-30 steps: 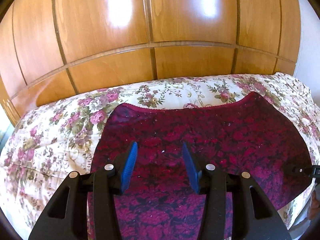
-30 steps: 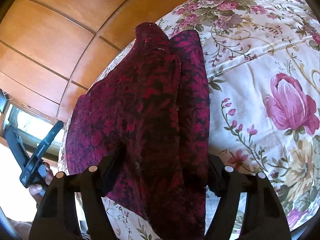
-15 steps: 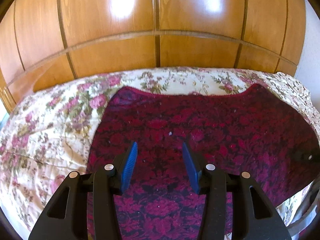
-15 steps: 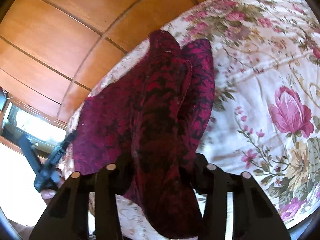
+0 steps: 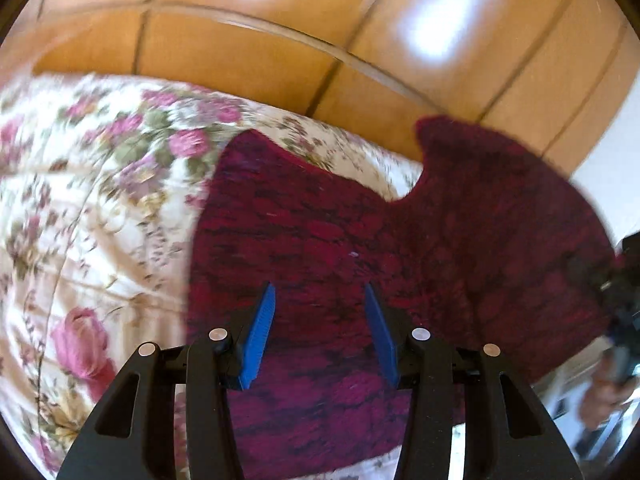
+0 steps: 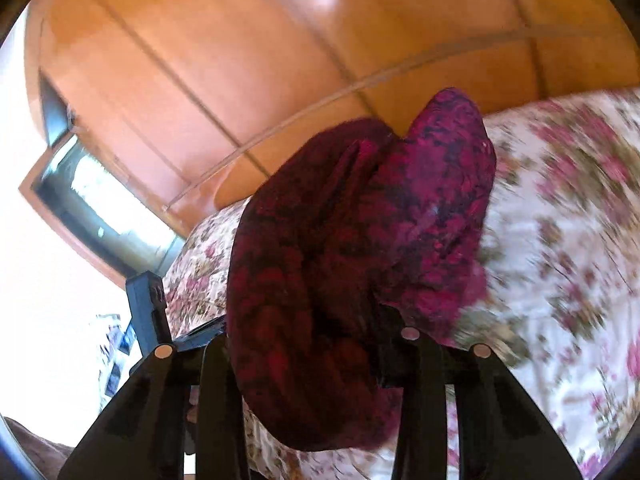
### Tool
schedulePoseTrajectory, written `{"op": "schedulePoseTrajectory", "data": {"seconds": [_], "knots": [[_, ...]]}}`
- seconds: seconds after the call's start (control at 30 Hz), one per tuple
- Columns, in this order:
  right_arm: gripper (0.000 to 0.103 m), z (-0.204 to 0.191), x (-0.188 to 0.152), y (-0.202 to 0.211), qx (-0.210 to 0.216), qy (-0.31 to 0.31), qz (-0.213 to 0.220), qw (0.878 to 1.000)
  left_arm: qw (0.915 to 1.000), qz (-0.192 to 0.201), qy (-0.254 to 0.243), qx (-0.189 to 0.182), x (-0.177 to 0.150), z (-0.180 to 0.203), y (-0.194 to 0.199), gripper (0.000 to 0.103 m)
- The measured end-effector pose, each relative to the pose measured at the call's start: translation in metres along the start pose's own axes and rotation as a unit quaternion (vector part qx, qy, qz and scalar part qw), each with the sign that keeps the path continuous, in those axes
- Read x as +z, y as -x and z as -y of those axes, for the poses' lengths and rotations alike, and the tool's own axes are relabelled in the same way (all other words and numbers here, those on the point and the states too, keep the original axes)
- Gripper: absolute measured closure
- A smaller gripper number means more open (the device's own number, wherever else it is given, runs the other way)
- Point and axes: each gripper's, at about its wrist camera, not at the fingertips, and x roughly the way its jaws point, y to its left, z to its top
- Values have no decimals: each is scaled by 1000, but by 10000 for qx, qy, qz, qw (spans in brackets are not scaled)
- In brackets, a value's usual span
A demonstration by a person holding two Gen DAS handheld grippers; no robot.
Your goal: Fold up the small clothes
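Note:
A dark red patterned garment [image 5: 360, 240] lies on the floral bedspread [image 5: 100, 200]. Its right side is lifted off the bed. My left gripper [image 5: 320, 332] is open and empty, its blue pads above the cloth's near part. My right gripper [image 6: 320, 336] is shut on the garment's edge; bunched red cloth [image 6: 340, 260] drapes over its jaws and hides the fingertips. The right gripper also shows at the right edge of the left wrist view [image 5: 624, 292]. The left gripper shows in the right wrist view [image 6: 152, 312], low at the left.
A wooden panelled wardrobe [image 5: 320, 32] stands behind the bed. A bright window [image 6: 100, 208] is at the left in the right wrist view. Bare floral bedspread [image 6: 560, 240] lies to the right of the lifted cloth.
My right gripper has lifted the garment's right side up off the bed and carried it leftward. The left gripper has swung and tilted, staying open above the cloth.

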Motion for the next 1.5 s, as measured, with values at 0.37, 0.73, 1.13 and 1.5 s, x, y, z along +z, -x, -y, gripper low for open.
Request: {"op": "schedulePoseTrajectory", "data": {"seconds": [0.37,0.73,1.13,1.5], "knots": [[68,-99,-42,-115,-520,2125,-798,9725,9918,290,845,-911,15,-71,53,57],[68,-137,-134,-150,-1211,4428,-569,8866,9826,-542,653,-1650,49,-46,1,43],[20,-106,-107,-109,-138,3951,-629,9164,9964,-157,-420,-718,65,-4,17,85],[37,-18,-40,-68,-172,2368,-553,9698,9983,-105,-309,487,54,-54,26,86]]}}
